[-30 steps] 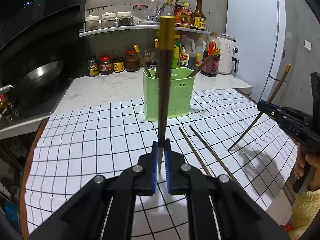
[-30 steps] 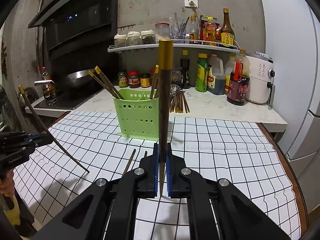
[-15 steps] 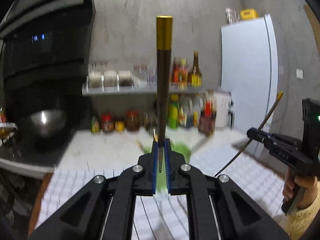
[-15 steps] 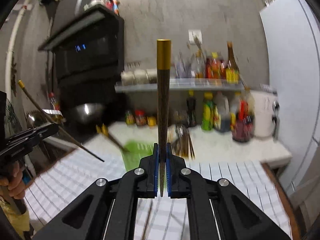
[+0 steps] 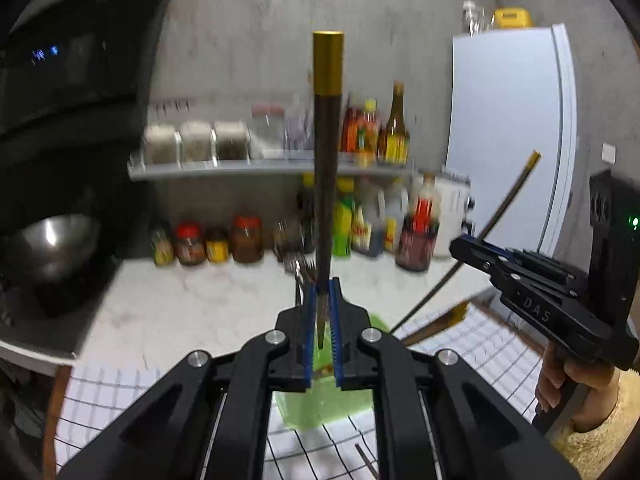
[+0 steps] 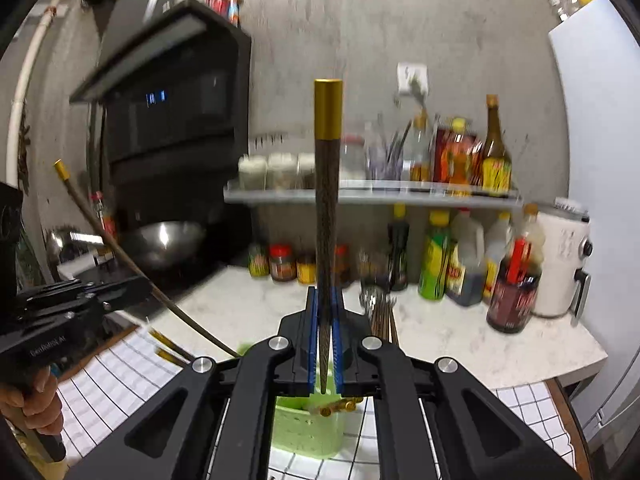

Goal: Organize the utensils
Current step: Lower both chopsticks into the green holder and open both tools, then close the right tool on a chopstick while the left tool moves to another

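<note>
My left gripper is shut on a dark chopstick with a gold end, which stands upright along the fingers. My right gripper is shut on a like chopstick, also upright. The green utensil holder sits just below and behind the left fingers, mostly hidden; it also shows in the right wrist view under the fingers, with gold-tipped chopsticks inside. The right gripper with its chopstick shows at the right of the left wrist view, the left gripper at the left of the right view.
The holder stands on a white checked cloth over the counter. Behind are sauce bottles and jars, a shelf with jars, a wok on the stove at left, a white appliance and a fridge at right.
Both grippers have risen and moved forward over the holder, each keeping its chopstick. The holder has slid from mid view to under the fingers. The cloth has dropped out of most of the view.
</note>
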